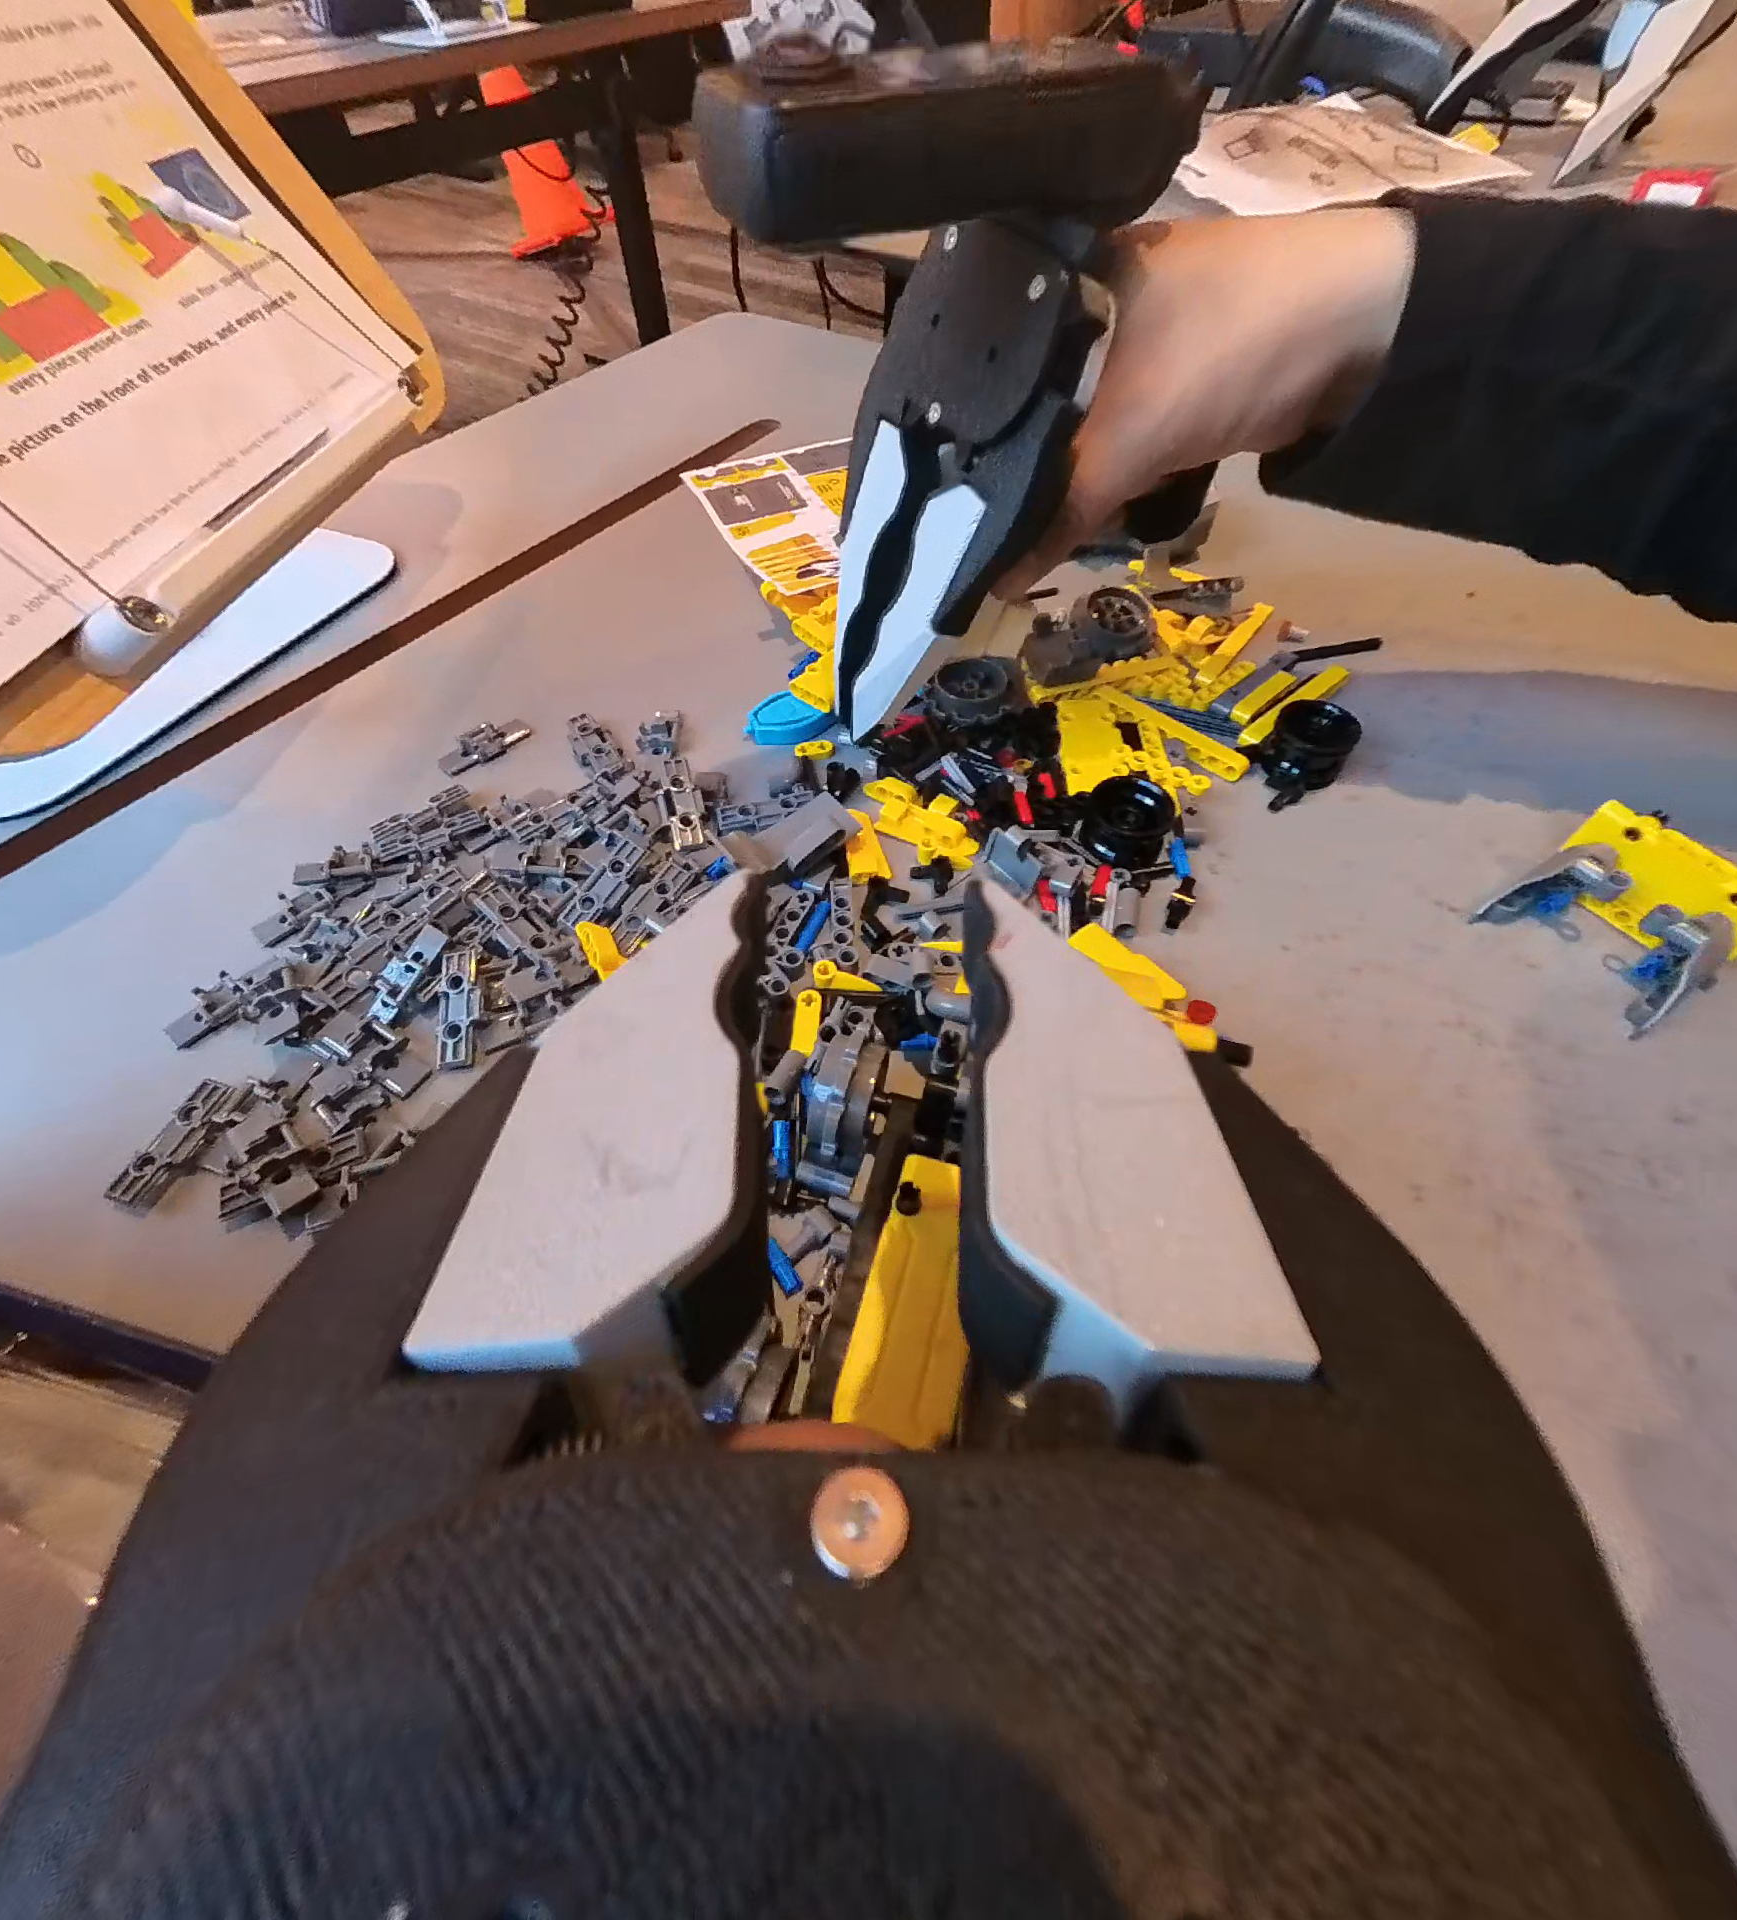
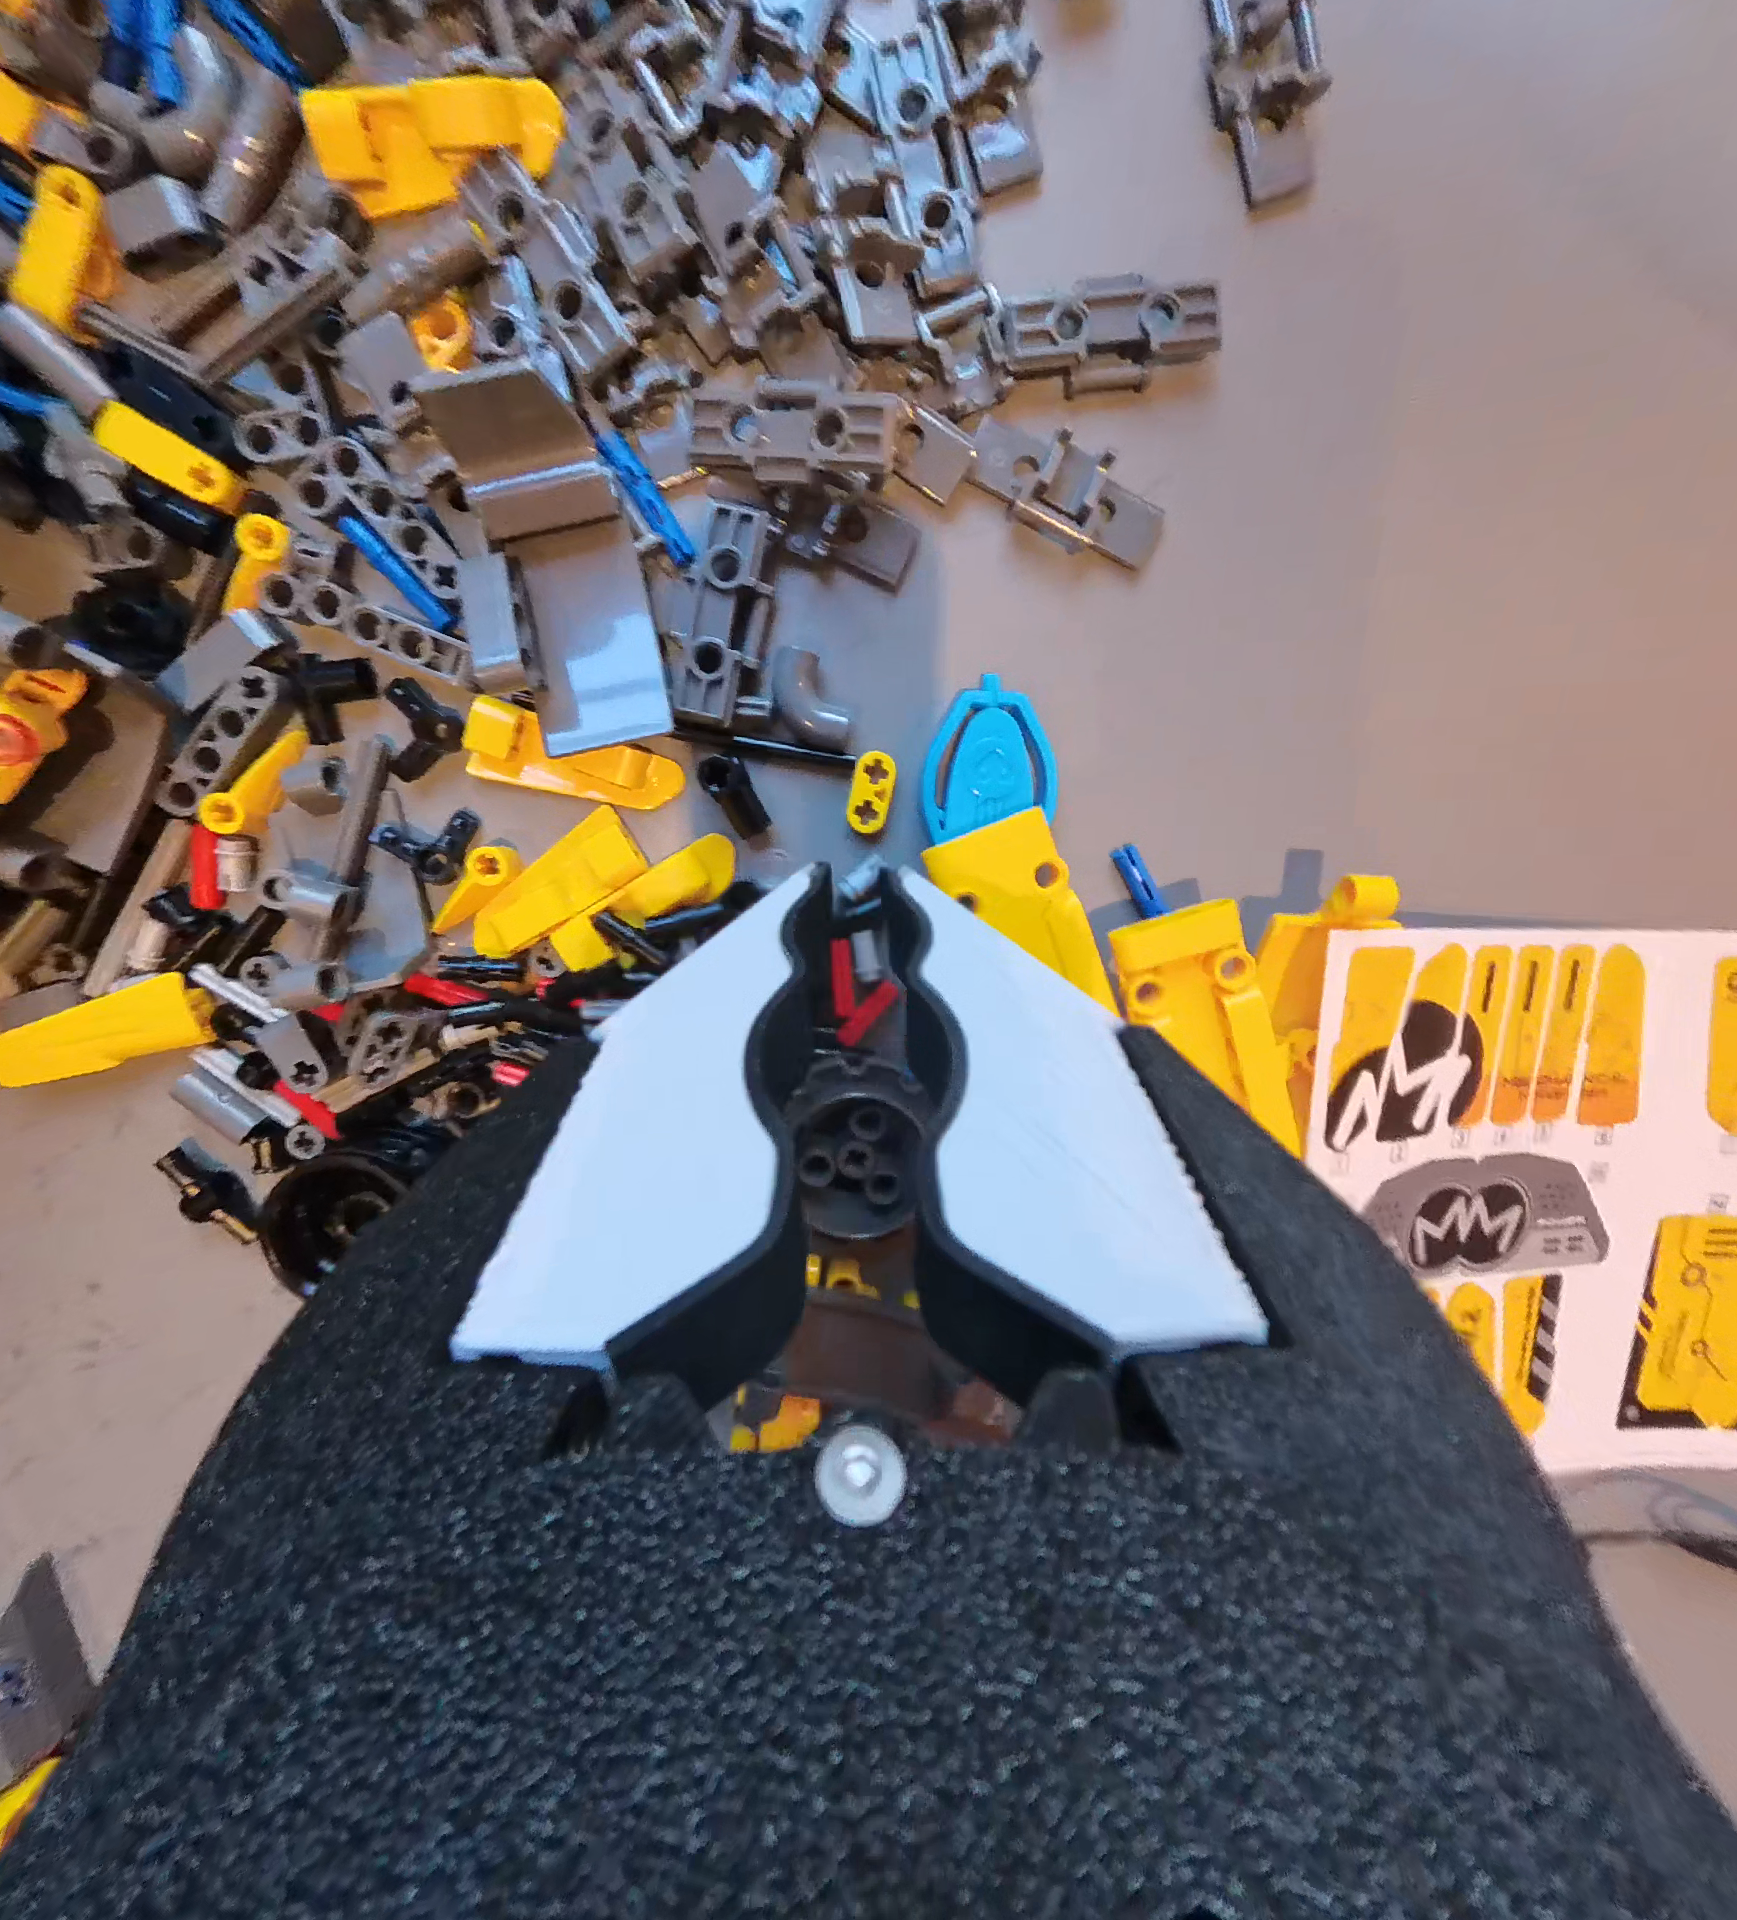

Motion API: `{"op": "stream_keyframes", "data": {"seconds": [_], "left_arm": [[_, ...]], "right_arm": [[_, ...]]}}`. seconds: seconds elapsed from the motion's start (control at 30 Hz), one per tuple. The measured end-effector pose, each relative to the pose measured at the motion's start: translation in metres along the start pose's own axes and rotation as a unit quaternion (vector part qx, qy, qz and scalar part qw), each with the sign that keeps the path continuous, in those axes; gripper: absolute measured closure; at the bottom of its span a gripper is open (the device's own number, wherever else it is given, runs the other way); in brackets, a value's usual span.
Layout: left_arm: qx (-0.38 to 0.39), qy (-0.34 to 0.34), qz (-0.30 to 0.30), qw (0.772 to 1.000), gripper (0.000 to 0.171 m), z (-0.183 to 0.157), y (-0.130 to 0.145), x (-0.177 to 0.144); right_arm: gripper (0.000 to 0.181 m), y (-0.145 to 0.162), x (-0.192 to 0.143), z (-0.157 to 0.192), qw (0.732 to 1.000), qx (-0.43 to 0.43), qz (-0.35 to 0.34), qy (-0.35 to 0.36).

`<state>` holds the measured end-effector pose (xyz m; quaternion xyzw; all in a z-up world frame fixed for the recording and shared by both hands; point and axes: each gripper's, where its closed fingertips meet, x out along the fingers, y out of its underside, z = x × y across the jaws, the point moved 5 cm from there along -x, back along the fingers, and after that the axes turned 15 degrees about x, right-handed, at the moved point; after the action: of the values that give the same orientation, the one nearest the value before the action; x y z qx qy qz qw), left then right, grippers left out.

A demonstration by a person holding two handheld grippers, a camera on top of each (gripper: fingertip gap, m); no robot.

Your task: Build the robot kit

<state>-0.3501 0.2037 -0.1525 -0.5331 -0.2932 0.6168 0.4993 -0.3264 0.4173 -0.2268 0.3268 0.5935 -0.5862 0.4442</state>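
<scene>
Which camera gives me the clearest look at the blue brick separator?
The right wrist view: the blue brick separator lies whole and close, just beyond the right gripper tips, beside a yellow panel. In the left wrist view it is a small blue sliver, partly hidden behind that gripper's fingers.

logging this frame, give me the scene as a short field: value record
surface: grey table
left tongs: open, over the mixed brick pile
right tongs: nearly closed, a small grey pin at the tips; grip unclear
near right tips: blue brick tool, yellow two-hole piece
left of pile: grey track links
by right tongs: sticker sheet
apart: yellow and grey subassembly
</scene>
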Motion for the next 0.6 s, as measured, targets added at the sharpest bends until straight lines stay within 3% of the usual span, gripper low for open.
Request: {"op": "stream_keyframes", "data": {"seconds": [0.3, 0.6], "left_arm": [[-0.02, -0.006, 0.006, 1.0, 0.136, 0.004, 0.004, 0.002], [-0.042, -0.013, 0.015, 0.999, 0.136, 0.008, 0.007, 0.004]], "right_arm": [[0.173, 0.003, -0.012, -0.005, 0.999, 0.024, -0.01, 0.043], [0.174, 0.001, 0.003, 0.002, 0.999, 0.018, -0.004, 0.046]]}}
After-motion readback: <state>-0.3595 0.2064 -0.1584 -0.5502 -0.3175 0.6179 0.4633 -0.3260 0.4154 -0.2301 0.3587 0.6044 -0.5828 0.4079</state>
